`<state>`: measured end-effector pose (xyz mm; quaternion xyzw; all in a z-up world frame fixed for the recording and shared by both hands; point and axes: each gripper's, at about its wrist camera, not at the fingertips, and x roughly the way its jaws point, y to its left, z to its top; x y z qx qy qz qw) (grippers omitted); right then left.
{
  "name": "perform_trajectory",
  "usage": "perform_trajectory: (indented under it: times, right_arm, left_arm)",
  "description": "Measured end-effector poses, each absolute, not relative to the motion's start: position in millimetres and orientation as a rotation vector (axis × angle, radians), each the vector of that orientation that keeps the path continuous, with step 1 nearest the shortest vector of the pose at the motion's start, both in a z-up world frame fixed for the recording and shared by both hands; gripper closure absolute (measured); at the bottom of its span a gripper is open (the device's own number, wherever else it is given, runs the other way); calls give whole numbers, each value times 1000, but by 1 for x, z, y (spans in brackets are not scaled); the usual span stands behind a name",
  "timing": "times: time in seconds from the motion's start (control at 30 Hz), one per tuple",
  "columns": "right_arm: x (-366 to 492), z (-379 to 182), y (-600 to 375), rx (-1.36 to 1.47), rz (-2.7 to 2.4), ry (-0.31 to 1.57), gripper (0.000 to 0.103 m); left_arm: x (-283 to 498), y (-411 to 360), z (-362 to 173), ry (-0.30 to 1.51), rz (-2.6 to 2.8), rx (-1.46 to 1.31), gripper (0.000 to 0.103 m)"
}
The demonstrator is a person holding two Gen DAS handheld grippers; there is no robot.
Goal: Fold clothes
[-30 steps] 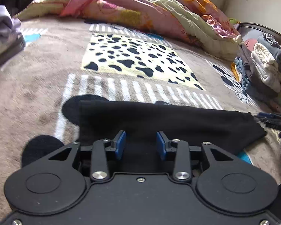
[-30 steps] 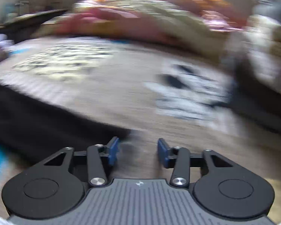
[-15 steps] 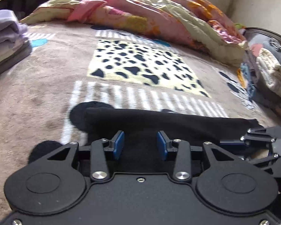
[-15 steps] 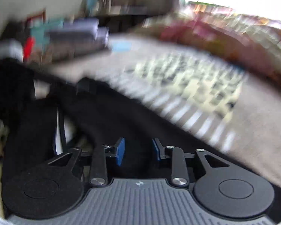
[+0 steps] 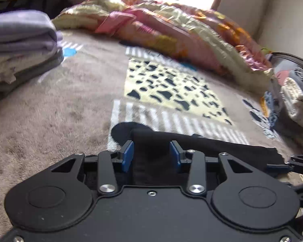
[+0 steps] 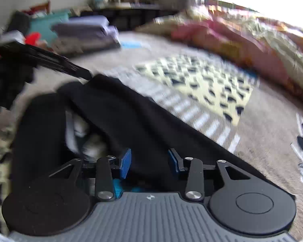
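A black garment [image 5: 212,147] lies as a long folded strip on the patterned blanket [image 5: 50,111]. My left gripper [image 5: 151,155] is open, with the garment's left end lying between its blue pads. My right gripper [image 6: 149,161] is open, low over the garment's [image 6: 131,117] right end. The right gripper also shows at the right edge of the left wrist view [image 5: 293,165]. The left gripper shows at the upper left of the right wrist view [image 6: 50,60], touching the garment's far corner.
A stack of folded grey and purple clothes [image 5: 20,46] sits at the left. A crumpled floral quilt [image 5: 171,34] lies across the back. A pile of unfolded clothes [image 5: 293,94] sits at the right by a dark headboard.
The right gripper swung from the bare blanket leftward over the garment's right end. The left gripper shifted left along the garment. Both stayed open.
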<state>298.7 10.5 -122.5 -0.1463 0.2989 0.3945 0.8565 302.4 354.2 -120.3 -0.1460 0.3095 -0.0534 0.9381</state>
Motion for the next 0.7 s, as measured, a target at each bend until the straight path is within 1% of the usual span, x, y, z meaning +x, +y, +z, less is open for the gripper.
perform_trajectory:
  times: [0.1, 0.17, 0.2, 0.27, 0.43, 0.57, 0.6, 0.63, 0.7]
  right_arm:
    - [252, -113, 10, -321, 859, 552, 62]
    - [224, -119, 19, -346, 909, 527, 62]
    - [212, -122, 24, -361, 931, 518, 64]
    - [202, -133, 43, -397, 955, 520, 66]
    - [219, -131, 74, -370, 1022, 490, 66]
    - [247, -136, 99, -439, 1040, 555, 66]
    - [254, -138, 102, -429, 1053, 588, 68]
    - [260, -140, 102, -409, 1062, 612, 75]
    - [267, -140, 100, -376, 1060, 632, 80]
  left_arm:
    - [289, 341, -117, 634, -163, -233, 66]
    - [278, 329, -118, 642, -199, -182, 66]
    - [271, 324, -119, 648, -218, -156, 66]
    - [256, 319, -122, 654, -252, -128, 66]
    - [227, 323, -129, 669, -304, -78, 66]
    - [230, 336, -131, 646, -260, -104, 66]
    - [231, 340, -131, 641, -243, -125, 66]
    - [233, 343, -132, 635, -222, -131, 66]
    - [237, 349, -135, 634, -201, -142, 66]
